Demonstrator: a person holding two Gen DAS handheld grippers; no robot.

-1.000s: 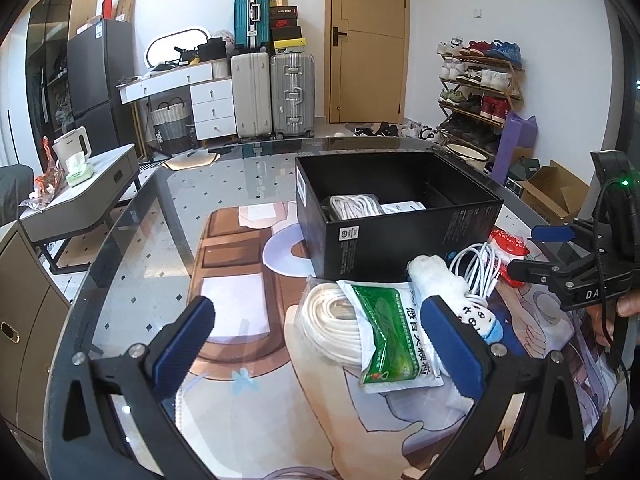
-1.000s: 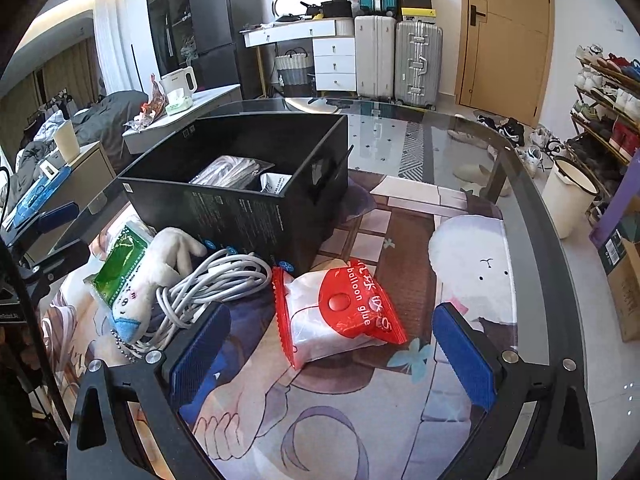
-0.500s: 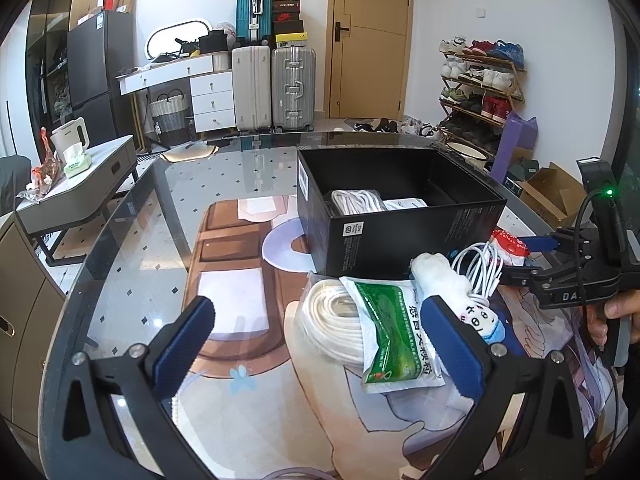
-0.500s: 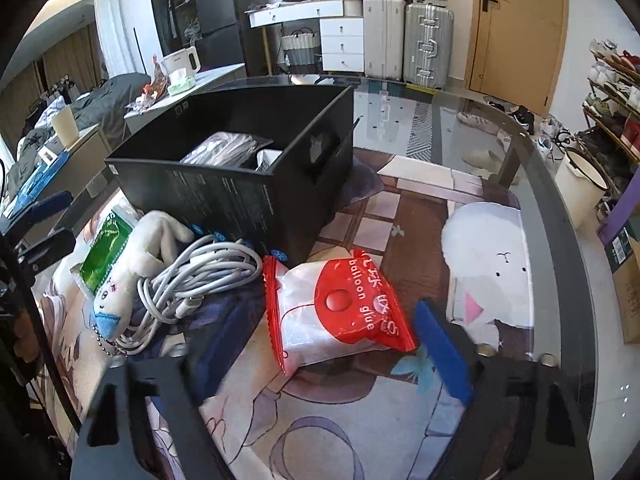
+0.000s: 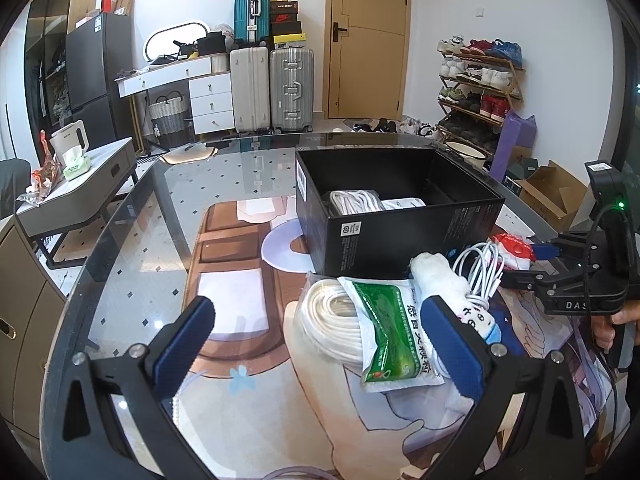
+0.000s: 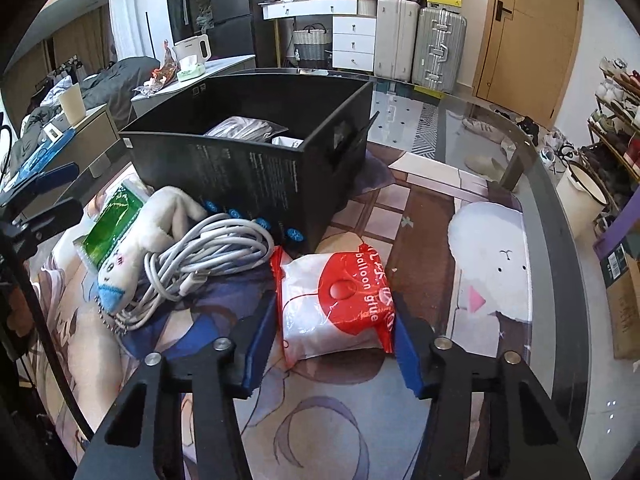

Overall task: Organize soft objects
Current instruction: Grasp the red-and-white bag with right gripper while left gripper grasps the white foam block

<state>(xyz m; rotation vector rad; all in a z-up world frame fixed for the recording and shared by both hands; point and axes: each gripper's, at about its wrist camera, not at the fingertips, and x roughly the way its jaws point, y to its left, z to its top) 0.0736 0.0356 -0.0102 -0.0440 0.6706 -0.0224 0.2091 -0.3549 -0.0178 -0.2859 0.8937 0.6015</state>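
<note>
A black box (image 5: 400,216) (image 6: 256,172) stands on the glass table and holds a white rope bundle (image 5: 354,202) and a white packet. In front of it lie a white rope coil (image 5: 328,320), a green-and-white bag (image 5: 394,336) (image 6: 114,220), a white plush toy (image 5: 452,292) (image 6: 136,248), a white cable bundle (image 6: 208,256) and a red-and-white balloon glue bag (image 6: 340,300). My right gripper (image 6: 334,344) has its blue pads closed against both sides of the balloon glue bag on the table. My left gripper (image 5: 320,340) is open and empty above the rope coil and green bag.
A cartoon-print mat (image 6: 492,264) covers the glass table (image 5: 132,240). The table's curved rim runs close on the right (image 6: 560,216). Suitcases (image 5: 272,84), a door, a shoe rack (image 5: 480,84) and a low side table (image 5: 76,196) stand beyond.
My right gripper has moved forward and down and closed its pads onto the balloon glue bag. My left gripper has barely moved and stays open.
</note>
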